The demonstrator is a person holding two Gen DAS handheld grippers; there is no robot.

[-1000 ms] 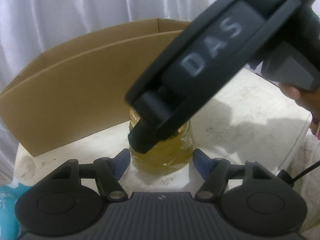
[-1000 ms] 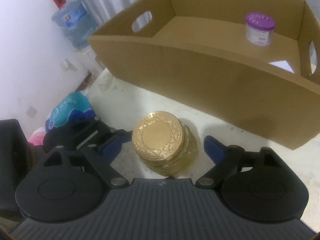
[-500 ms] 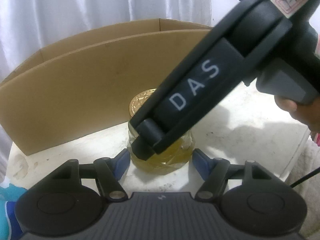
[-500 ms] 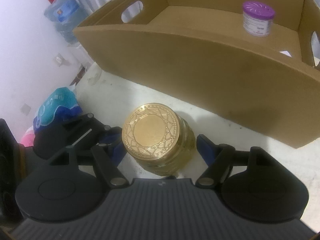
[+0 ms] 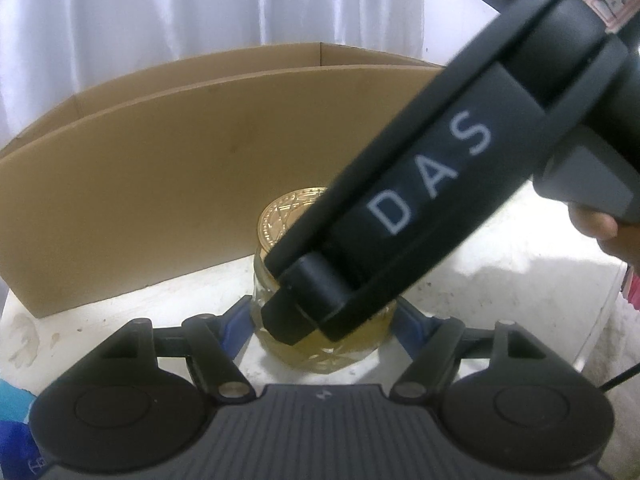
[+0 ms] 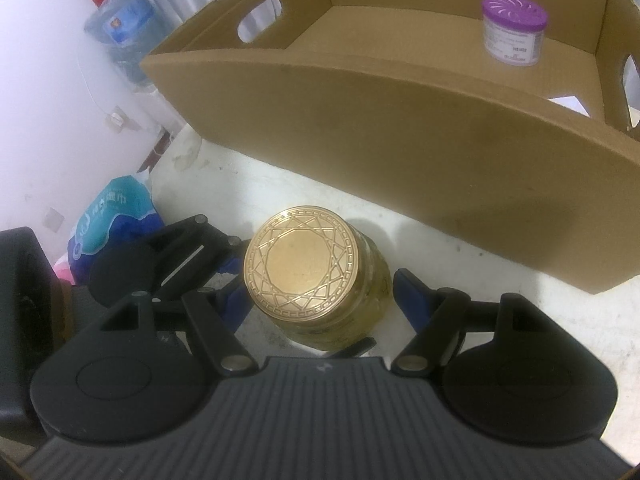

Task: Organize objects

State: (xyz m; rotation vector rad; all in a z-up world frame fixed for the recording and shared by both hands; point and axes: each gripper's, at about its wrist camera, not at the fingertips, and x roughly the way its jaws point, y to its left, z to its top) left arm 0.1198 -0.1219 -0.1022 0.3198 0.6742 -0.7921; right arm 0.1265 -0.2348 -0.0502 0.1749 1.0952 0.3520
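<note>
Gold-lidded jar (image 6: 316,280) upright, lid up

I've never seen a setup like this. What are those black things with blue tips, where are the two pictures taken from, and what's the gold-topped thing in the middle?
There is no robot here: a person holds a hand tool with two fingers in each hand, and each carries a camera looking along its fingers. One picture comes from the left gripper, the other from the right gripper. The big "DAS" shape is the right tool seen from the left. Both sets of fingers straddle a glass jar with a gold lid, standing on a white table; whether either grips it is unclear. Behind is a cardboard box holding a purple-lidded container.
</note>
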